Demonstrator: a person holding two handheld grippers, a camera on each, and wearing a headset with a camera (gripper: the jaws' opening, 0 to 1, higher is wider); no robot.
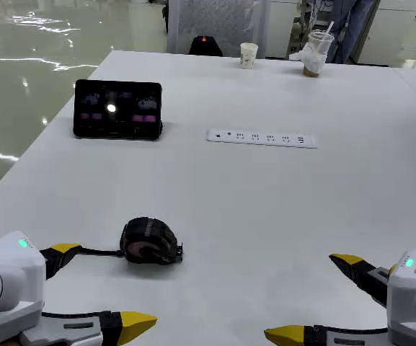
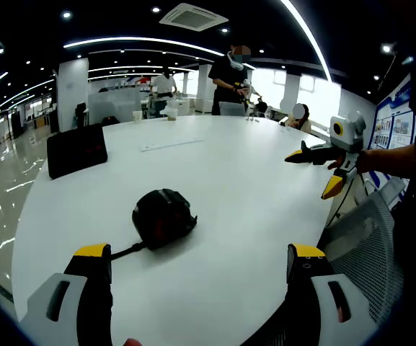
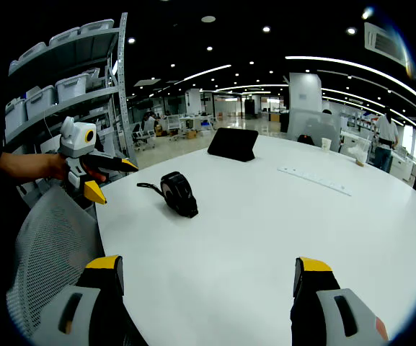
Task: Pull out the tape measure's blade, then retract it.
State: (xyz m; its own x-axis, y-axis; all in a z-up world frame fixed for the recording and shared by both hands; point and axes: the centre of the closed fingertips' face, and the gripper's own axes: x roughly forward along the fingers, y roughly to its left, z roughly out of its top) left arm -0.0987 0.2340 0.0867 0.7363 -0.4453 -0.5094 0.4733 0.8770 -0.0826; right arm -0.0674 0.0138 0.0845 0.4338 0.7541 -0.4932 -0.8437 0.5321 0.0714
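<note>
1. Left gripper (image 1: 99,285) sits closest in the head view, at the bottom left corner, with its yellow-tipped jaws spread wide and nothing between them. Right gripper (image 1: 317,297) mirrors it at the bottom right, also gaping and holding nothing. The tape measure (image 1: 150,241) lies on the white table (image 1: 280,209) just right of the left gripper's upper jaw, well apart from the right one. Its black strap (image 1: 99,252) trails left toward that jaw tip. Further up the frame are a dark tablet (image 1: 117,108) on the left, a white power strip (image 1: 262,137) at center, and a paper cup (image 1: 249,55) plus a plastic cup with a straw (image 1: 316,54) along the top edge.
2. Left gripper view: the tape measure sits a bit left of center, just above the gap between the two spread jaws, strap running down to the left jaw. Right gripper hangs at the right edge, held in a hand.
3. Right gripper view: jaws wide apart at the bottom, tape measure left of center, left gripper at the left edge.
</note>
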